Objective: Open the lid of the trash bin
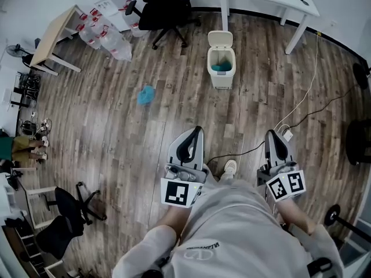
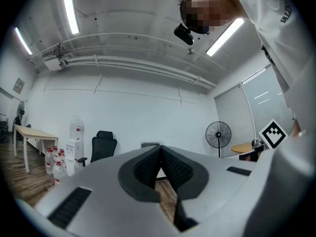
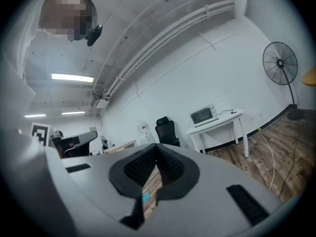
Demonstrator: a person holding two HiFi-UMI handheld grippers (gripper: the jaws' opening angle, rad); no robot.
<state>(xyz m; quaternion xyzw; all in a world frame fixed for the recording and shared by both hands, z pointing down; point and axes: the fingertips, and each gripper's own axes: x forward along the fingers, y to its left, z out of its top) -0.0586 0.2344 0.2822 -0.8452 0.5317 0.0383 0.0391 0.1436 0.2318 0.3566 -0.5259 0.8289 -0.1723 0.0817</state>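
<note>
left gripper [image 1: 196,133] and right gripper [image 1: 272,135] both have their jaws pressed together on nothing. the trash bin [image 1: 221,77] stands well ahead of both tips, slightly nearer the left gripper, its lid [image 1: 220,38] upright.

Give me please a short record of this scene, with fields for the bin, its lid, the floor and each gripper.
bin: white trash bin standing on the floor, ahead of the person, apart from both grippers
lid: lid raised, upright at the bin's far side
inside bin: teal thing
near bin: blue object lying to its left
left gripper: left gripper jaws together, nothing between
right gripper: right gripper jaws together, nothing between
</note>
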